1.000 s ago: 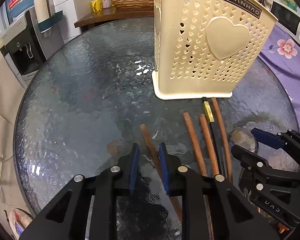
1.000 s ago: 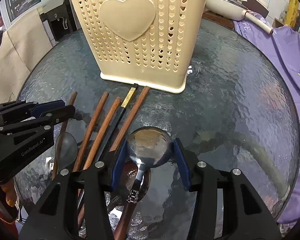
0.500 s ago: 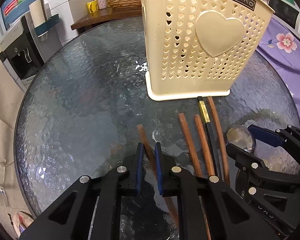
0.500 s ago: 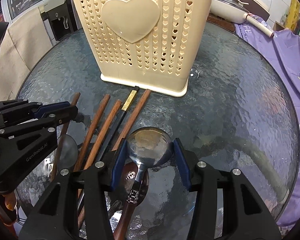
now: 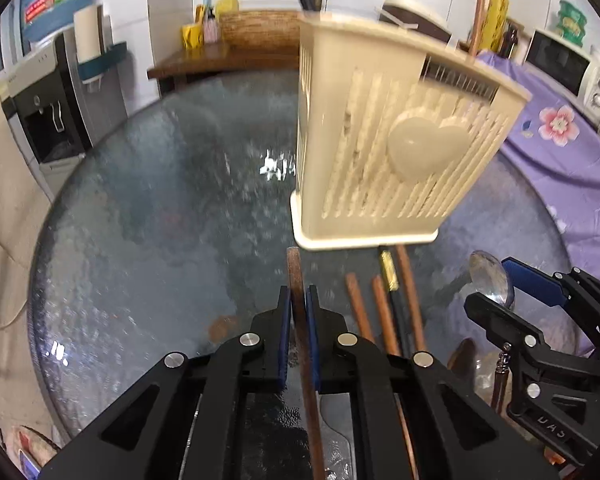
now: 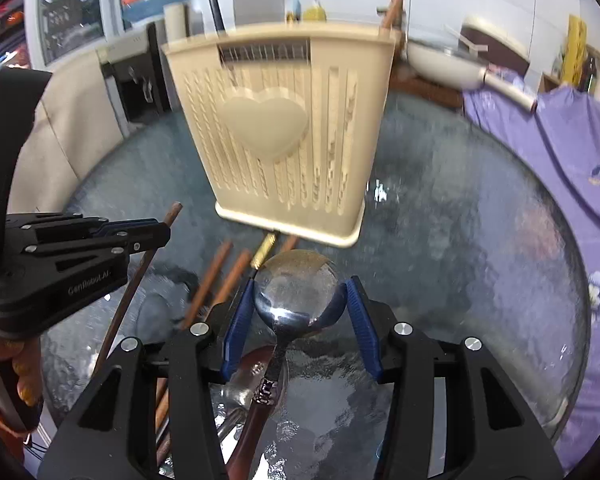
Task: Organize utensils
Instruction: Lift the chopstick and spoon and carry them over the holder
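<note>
The left gripper [image 5: 297,312] has its fingers clamped on a brown chopstick [image 5: 300,320] whose long axis points toward the basket [image 5: 384,152]. The right gripper [image 6: 296,312] grips a spoon [image 6: 296,288] by its bowl, handle trailing back. Two sticks stand in the basket; more chopsticks [image 5: 384,308] lie on the table [image 5: 148,208] before it.
</note>
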